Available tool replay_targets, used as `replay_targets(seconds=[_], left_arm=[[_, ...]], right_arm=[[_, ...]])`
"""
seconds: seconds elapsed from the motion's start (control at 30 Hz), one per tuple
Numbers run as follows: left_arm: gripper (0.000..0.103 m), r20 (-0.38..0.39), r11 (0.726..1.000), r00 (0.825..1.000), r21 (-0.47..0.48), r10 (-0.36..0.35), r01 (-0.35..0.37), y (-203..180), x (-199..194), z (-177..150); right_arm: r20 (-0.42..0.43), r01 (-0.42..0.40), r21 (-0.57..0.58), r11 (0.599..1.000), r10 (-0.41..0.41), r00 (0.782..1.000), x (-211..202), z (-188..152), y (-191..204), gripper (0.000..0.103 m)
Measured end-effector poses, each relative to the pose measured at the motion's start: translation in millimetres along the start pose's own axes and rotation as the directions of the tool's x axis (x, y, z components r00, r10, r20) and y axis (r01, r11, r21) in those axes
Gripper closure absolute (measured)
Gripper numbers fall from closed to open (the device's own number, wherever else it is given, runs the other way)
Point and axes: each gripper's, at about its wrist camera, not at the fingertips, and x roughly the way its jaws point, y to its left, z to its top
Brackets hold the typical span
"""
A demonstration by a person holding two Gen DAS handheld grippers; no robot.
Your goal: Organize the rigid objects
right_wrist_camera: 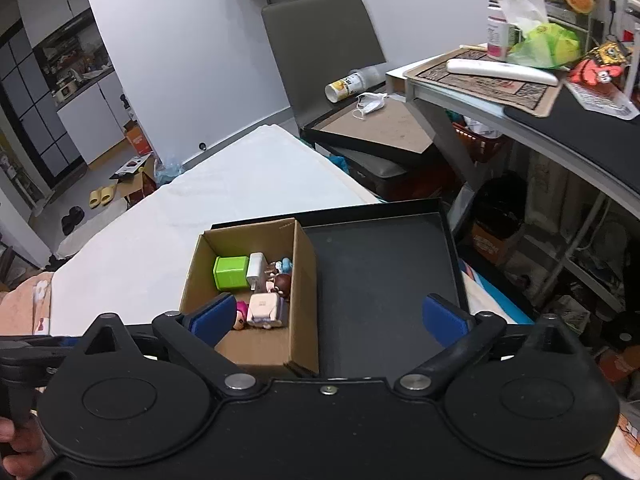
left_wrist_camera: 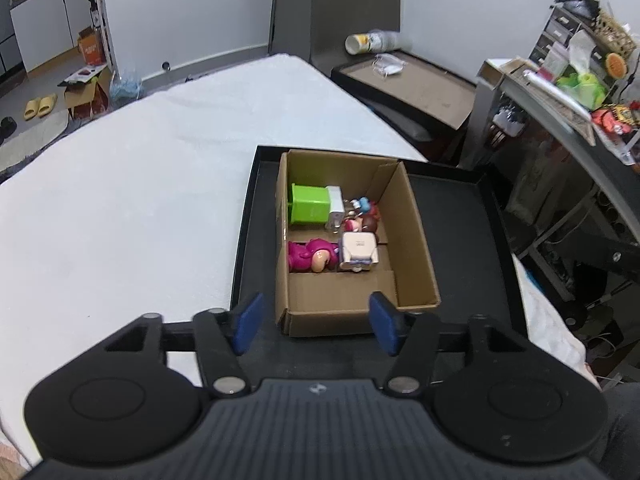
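Cardboard box (left_wrist_camera: 416, 240) of toys on black tray (left_wrist_camera: 460, 216).
Contents: green cube (left_wrist_camera: 310, 204), white charger (left_wrist_camera: 335, 206), pink figure (left_wrist_camera: 310, 256). Left gripper (left_wrist_camera: 316, 322) and right gripper (right_wrist_camera: 330, 316): both wide, empty.

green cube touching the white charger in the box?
Touching. In the left wrist view the green cube sits flush against the white charger with no gap visible between them inside the cardboard box; the right wrist view agrees.

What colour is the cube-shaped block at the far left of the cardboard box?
Bright green block, clearest in the left wrist view.
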Motion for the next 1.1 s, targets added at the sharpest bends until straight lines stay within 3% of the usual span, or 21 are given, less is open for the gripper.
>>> replay_targets(seconds=[0.1,0.37,0.5,0.8,1.1], left_arm=[[0.031,0.026,1.000,1.000,0.004,-0.003,0.003,-4,-16,-4],[0.029,0.062,0.999,0.998,0.033,-0.013,0.011,-14,-50,-12],[0.014,0.096,0.999,0.995,0.038,-0.025,0.021,-15,-69,-19],[0.009,0.156,0.995,0.985,0.069,-0.079,0.069,-21,-104,-42],[0.008,0.183,0.992,0.978,0.093,-0.100,0.084,-26,-123,-76]], right_arm=[[0.018,0.015,-0.002,1.000,-0.015,1.000,-16,-3,0,0.000],[0.040,0.022,0.042,0.999,-0.023,0.999,-51,-9,-4,0.000],[0.053,0.014,0.039,0.999,-0.016,0.998,-68,-16,-2,0.000],[0.093,0.012,0.031,0.999,-0.015,0.996,-103,-38,6,0.000],[0.146,0.021,0.098,0.995,-0.035,0.989,-131,-64,2,0.000]])
